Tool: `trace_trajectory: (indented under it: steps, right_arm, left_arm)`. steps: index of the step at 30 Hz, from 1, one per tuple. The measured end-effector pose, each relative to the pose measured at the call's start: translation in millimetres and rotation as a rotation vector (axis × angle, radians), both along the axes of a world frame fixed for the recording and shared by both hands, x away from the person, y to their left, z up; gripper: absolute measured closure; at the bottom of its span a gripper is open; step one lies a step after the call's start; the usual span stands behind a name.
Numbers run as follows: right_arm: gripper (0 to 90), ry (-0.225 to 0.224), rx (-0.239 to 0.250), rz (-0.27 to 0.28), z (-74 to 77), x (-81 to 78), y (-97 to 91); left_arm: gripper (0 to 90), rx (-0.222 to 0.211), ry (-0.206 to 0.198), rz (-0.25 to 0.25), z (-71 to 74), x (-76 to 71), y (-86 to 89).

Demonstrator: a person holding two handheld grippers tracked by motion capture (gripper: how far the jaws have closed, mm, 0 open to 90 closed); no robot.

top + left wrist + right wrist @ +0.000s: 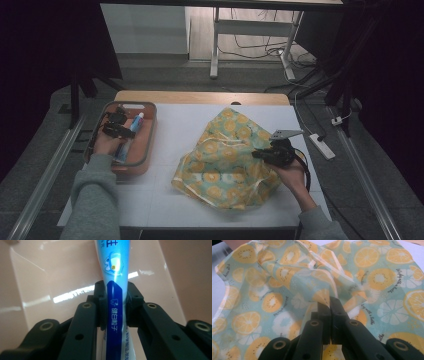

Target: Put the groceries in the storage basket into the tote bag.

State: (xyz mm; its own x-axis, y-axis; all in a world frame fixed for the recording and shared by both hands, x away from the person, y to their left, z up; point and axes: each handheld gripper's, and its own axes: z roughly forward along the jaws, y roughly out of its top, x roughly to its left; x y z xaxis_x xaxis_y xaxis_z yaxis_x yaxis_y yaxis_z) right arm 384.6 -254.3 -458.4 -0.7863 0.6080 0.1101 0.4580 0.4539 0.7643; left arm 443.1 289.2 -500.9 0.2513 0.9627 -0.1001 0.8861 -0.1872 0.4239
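While our left gripper (116, 306) clamps the toothpaste tube (114, 277) mid-body in the pink tray (148, 131) at the table's left, we judge it light, soft and slippery; our right gripper (329, 305) pinches the limp fruit-print bag (287, 280) at right.

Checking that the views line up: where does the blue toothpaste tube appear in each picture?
High view: toothpaste tube lies in the pink tray at the left, under the left gripper.
Left gripper view: it runs up the middle, pads pressed on both its sides.
Right gripper view: the fruit-print bag instead.
Shared landmark: the pink tray.
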Motion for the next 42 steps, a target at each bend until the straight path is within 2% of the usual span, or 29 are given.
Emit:
trace_trajectory:
  steps: [4, 7, 10, 15, 17, 18, 20, 29, 34, 37, 42]
  right_arm:
    - [88.0, -0.001, 0.002, 0.0, 0.6, -0.4, -0.3]
    - [88.0, -0.004, 0.002, 0.004, 0.8, -0.6, 0.4]
    - [88.0, -0.004, 0.0, 0.005, 0.7, -0.9, 1.0]
    - [88.0, -0.009, 0.003, 0.004, 2.1, -1.5, 0.6]
    - [88.0, -0.009, 0.002, 0.003, 2.1, -1.6, 0.3]
    - [88.0, -0.009, 0.001, 0.003, 2.2, -1.6, 0.2]
    - [88.0, -0.01, 0.002, 0.004, 2.8, -1.8, 0.1]
    - [88.0, -0.01, 0.002, 0.005, 3.2, -2.1, 0.2]
    - [88.0, -0.012, 0.003, 0.007, 4.1, -3.2, 1.0]
    - [88.0, -0.011, 0.002, 0.008, 3.6, -2.9, 1.4]
    - [87.8, -0.013, 0.001, 0.011, 4.2, -3.4, 2.0]
  left_arm:
    - [74.7, -0.082, -0.074, 0.003, 11.3, -6.3, 6.9]
    - [74.8, -0.082, -0.153, 0.005, 23.4, -13.0, 8.4]
    - [74.9, -0.125, -0.221, -0.003, 35.8, -19.6, 10.5]
    - [75.0, -0.246, -0.301, -0.025, 50.0, -28.7, 15.8]
    - [75.1, -0.27, -0.331, -0.036, 53.7, -31.6, 15.4]
    - [75.1, -0.267, -0.346, -0.046, 55.7, -32.9, 14.3]
    - [75.1, -0.273, -0.368, -0.064, 59.2, -34.8, 11.1]
    - [75.3, -0.391, -0.431, -0.154, 75.1, -42.8, 1.7]
    - [75.4, -0.42, -0.468, -0.206, 86.9, -49.6, -8.0]
    - [75.4, -0.446, -0.48, -0.248, 94.1, -54.2, -16.7]
    - [75.5, -0.52, -0.485, -0.333, 100.6, -57.3, -35.5]
